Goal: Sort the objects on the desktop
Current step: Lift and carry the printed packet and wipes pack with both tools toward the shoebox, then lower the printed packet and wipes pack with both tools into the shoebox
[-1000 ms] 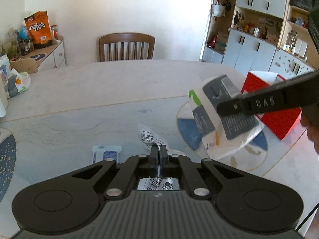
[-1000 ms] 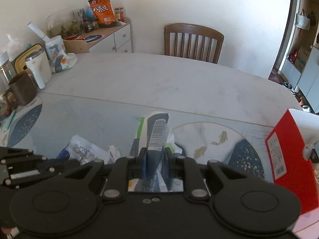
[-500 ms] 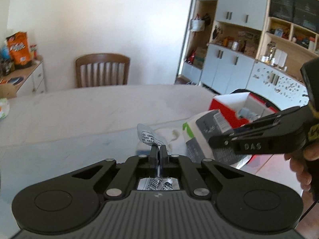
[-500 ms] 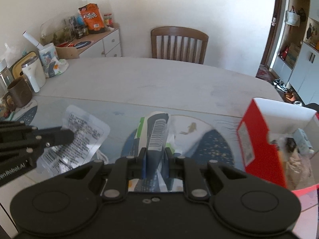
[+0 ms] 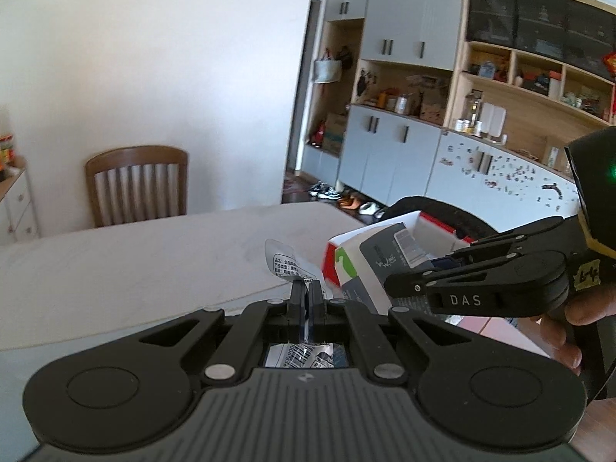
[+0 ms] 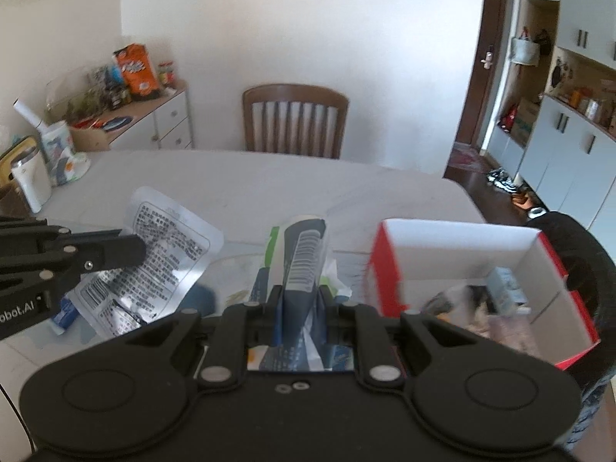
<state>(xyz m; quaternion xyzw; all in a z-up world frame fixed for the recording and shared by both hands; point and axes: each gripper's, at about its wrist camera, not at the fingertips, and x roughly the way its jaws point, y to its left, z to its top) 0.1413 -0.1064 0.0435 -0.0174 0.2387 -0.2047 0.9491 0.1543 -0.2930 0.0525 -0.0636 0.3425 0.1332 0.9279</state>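
Note:
My left gripper (image 5: 305,288) is shut on a clear silvery packet (image 5: 287,263) printed with black text, held up above the table. In the right wrist view that packet (image 6: 165,254) hangs from the left gripper (image 6: 134,248) at the left. My right gripper (image 6: 300,292) is shut on a white, grey and green packet (image 6: 304,246), held upright just left of the open red box (image 6: 385,269). From the left wrist view, the right gripper (image 5: 392,283) holds its packet (image 5: 369,265) in front of the red box (image 5: 435,218). Several items lie inside the box.
A pale table (image 6: 269,181) runs to a wooden chair (image 6: 294,119) at the far side. A sideboard (image 6: 154,115) with snack bags and a white flask (image 6: 29,177) stand at the left. A black round object (image 6: 585,254) sits behind the box. A small blue-white item (image 6: 65,313) lies on the table.
Both grippers have risen and swung to the right with their packets, bringing the red box close beside the right gripper. Neither grip has changed.

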